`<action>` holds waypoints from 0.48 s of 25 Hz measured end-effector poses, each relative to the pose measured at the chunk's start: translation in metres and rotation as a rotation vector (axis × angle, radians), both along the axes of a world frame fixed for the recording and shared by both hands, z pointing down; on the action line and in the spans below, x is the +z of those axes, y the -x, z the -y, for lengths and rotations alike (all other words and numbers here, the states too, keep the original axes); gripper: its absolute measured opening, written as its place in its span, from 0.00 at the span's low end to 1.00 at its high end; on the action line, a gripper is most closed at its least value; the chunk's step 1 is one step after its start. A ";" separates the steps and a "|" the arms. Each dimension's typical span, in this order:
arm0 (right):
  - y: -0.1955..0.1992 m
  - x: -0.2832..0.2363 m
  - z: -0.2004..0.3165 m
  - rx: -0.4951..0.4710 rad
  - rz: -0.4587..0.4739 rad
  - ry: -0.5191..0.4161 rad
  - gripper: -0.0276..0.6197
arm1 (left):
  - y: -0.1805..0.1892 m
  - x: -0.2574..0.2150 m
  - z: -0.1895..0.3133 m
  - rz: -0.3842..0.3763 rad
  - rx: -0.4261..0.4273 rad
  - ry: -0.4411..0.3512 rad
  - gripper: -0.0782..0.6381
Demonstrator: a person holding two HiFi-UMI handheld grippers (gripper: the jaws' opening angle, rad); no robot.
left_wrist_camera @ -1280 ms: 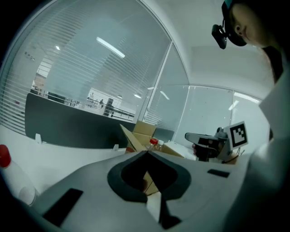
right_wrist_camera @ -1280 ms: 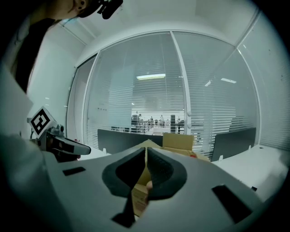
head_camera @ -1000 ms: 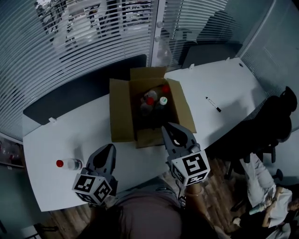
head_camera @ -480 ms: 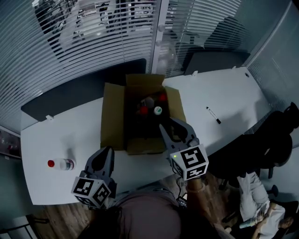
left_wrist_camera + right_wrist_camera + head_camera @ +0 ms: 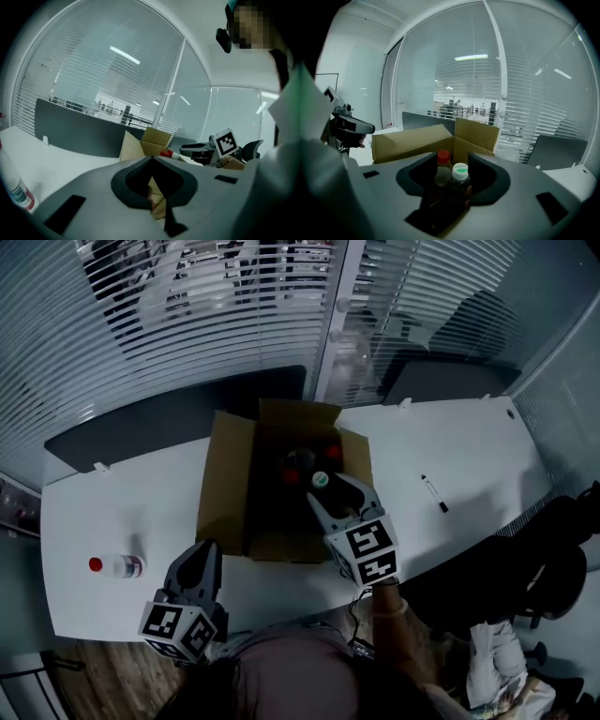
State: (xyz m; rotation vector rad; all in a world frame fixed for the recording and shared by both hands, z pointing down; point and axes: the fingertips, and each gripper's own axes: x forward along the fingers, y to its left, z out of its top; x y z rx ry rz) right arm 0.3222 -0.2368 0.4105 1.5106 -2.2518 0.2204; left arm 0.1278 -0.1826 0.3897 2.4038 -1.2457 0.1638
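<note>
A white bench [image 5: 450,442] spans the scene, with a dark panel [image 5: 169,418] along its far edge. An open cardboard box [image 5: 225,486] stands near the middle of the bench with its flaps folded outward. The right tool [image 5: 333,495] hangs over the near right part of the box, its two jaws spread wide. In the right gripper view, a green-capped bottle [image 5: 460,172] stands upright in the gap of that tool [image 5: 452,161], not squeezed by either jaw, with a red-capped bottle [image 5: 443,159] just behind it to the left. Both sit inside the box [image 5: 412,138]. The left tool [image 5: 208,551] hovers above the near edge of the bench, left of the box and well apart from it; in the left gripper view its jaws [image 5: 152,159] are pressed together with nothing between them. A clear bottle [image 5: 117,565] with a red cap lies on its side at the bench's left end. A small black pen [image 5: 431,493] lies to the right of the box.
</note>
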 end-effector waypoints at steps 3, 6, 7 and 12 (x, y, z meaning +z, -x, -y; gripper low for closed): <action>-0.002 0.016 0.012 -0.013 -0.020 0.050 0.35 | 0.001 0.004 0.002 0.007 -0.018 0.011 0.12; -0.006 0.030 0.022 -0.023 -0.063 0.090 0.36 | 0.000 0.006 0.006 0.015 -0.022 0.020 0.12; -0.005 0.034 0.025 -0.028 -0.068 0.109 0.37 | -0.001 0.007 0.008 0.018 -0.022 0.022 0.12; -0.005 0.049 0.031 -0.034 -0.077 0.191 0.38 | -0.003 0.013 0.014 0.029 -0.015 0.032 0.12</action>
